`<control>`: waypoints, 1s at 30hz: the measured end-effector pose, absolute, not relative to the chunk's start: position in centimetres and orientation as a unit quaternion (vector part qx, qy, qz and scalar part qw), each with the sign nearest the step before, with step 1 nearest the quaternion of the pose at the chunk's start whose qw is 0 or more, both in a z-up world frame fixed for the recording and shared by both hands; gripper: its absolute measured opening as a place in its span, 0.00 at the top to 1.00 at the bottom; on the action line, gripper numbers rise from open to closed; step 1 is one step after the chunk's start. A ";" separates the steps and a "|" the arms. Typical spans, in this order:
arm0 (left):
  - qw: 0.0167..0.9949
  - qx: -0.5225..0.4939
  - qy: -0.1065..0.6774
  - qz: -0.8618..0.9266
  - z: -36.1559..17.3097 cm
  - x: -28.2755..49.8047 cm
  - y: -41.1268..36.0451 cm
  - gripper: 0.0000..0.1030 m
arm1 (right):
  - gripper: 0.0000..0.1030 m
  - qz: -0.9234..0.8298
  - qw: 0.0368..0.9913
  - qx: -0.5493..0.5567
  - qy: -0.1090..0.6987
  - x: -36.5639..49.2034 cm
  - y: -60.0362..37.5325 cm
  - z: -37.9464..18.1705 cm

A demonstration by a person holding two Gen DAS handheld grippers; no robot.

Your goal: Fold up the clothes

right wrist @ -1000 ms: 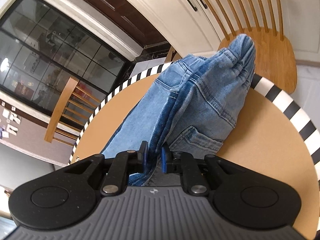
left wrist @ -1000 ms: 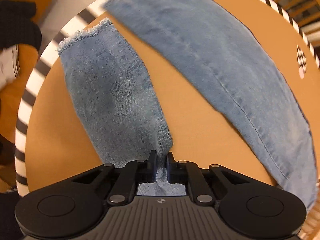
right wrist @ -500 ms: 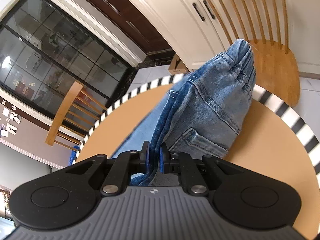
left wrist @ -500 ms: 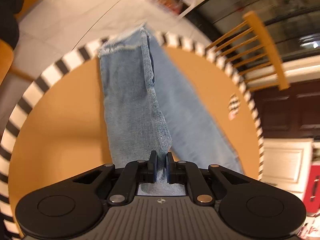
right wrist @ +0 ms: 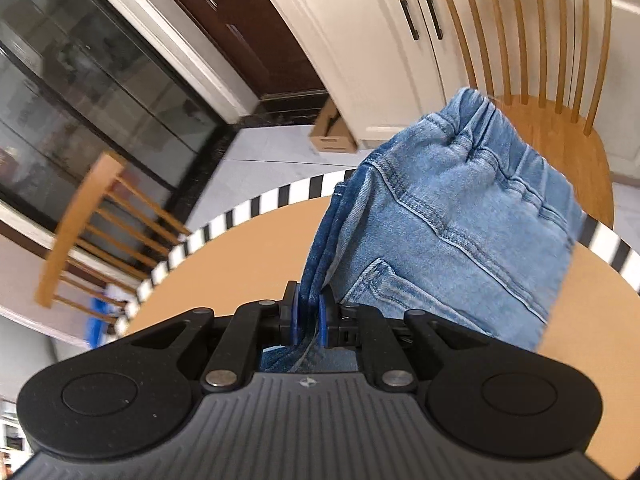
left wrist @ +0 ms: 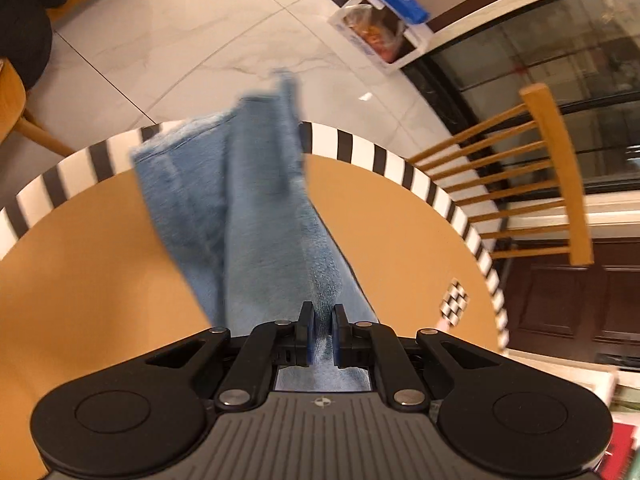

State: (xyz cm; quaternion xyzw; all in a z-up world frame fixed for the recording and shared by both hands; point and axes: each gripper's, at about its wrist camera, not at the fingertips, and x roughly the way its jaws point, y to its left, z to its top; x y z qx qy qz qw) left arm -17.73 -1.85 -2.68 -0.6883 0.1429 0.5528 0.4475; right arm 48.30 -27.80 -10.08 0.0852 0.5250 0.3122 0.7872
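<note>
Above the round tan table with its black-and-white striped rim, the light-blue denim jeans hang lifted, legs stretching toward the far edge. The left gripper pinches the leg fabric between its closed blue pads. In the right wrist view, the jeans' waistband and pocket end bunches upward, clamped by the right gripper. Wooden spindle-back chairs stand just beyond the table.

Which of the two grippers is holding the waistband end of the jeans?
The right gripper: its jeans show waistband, pocket and seams. The left gripper holds plain leg fabric.
</note>
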 end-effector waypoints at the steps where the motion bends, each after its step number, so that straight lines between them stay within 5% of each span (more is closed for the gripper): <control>1: 0.440 -0.690 0.149 0.555 -3.4 -17.1 -0.8 0.92 | 0.91 0.306 0.791 0.074 0.525 48.3 -26.6 -10.9; 8: 0.413 -0.690 0.193 0.562 -6.8 -14.9 2.5 0.91 | 0.88 0.254 0.803 0.066 0.536 48.5 -22.7 -16.2; 13: 0.401 -0.701 0.202 0.553 -8.7 -15.5 3.0 0.90 | 0.63 0.257 0.805 0.077 0.528 48.2 -21.7 -17.1; 20: 0.416 -0.735 0.187 0.502 -8.9 -17.9 3.2 0.87 | 0.62 0.289 0.809 0.050 0.509 46.2 -22.6 -14.5; 23: 0.430 -0.753 0.181 0.463 -8.5 -19.7 3.2 0.83 | 0.63 0.311 0.807 0.013 0.502 42.6 -23.2 -14.0; 30: 0.587 -0.667 0.223 0.402 -3.6 -24.7 3.2 0.55 | 0.60 0.459 0.767 0.000 0.449 27.8 -25.0 -10.5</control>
